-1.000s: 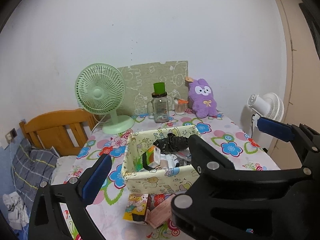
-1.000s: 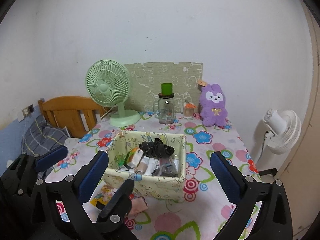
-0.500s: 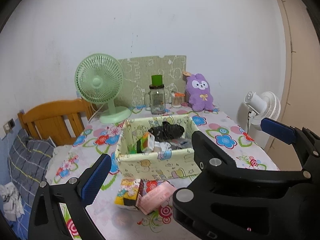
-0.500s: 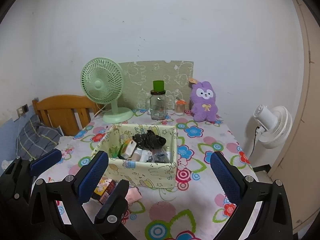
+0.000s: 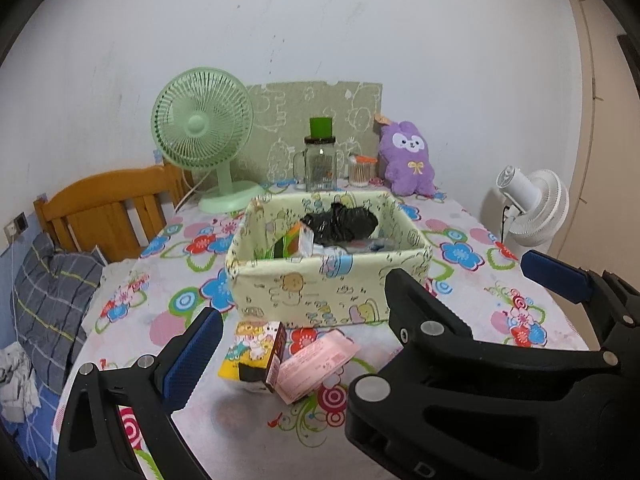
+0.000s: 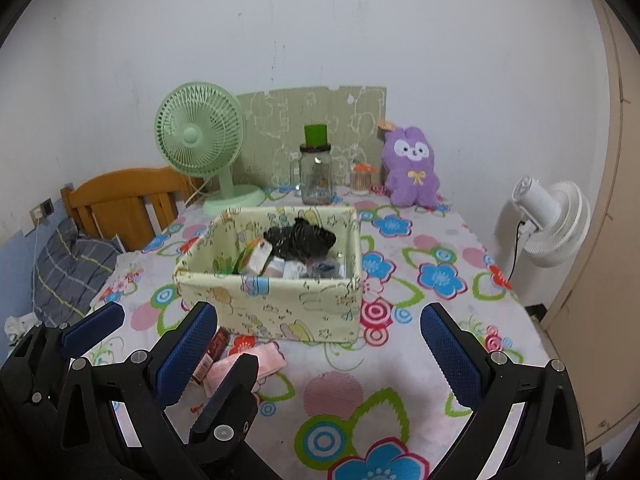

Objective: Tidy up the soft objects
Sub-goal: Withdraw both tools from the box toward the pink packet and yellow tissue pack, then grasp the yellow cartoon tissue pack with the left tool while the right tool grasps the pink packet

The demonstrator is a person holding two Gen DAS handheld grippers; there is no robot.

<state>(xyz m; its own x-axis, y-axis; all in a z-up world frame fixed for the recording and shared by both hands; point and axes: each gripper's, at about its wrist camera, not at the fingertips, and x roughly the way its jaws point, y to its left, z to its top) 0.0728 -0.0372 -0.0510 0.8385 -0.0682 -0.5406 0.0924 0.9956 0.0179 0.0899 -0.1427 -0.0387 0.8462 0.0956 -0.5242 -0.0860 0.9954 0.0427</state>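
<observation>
A pale green fabric bin (image 5: 328, 292) (image 6: 280, 304) stands mid-table, holding a black crumpled bag (image 5: 340, 224) (image 6: 300, 238) and small packets. A purple plush rabbit (image 5: 406, 160) (image 6: 412, 172) sits at the back against the wall. A pink pack (image 5: 316, 364) (image 6: 244, 364) and a yellow cartoon box (image 5: 252, 344) lie in front of the bin. My left gripper (image 5: 368, 308) is open and empty, above the near table edge. My right gripper (image 6: 320, 348) is open and empty, in front of the bin.
A green desk fan (image 5: 204, 136) (image 6: 200, 140), a glass jar with a green lid (image 5: 320, 160) (image 6: 316, 172) and a small cotton-swab jar (image 5: 362, 168) stand at the back. A wooden chair (image 5: 108, 208) is left; a white fan (image 6: 552, 220) stands right of the table.
Both grippers have pulled back and up from the bin. The bin looks smaller and the pink pack and yellow box show fully. Both stay open.
</observation>
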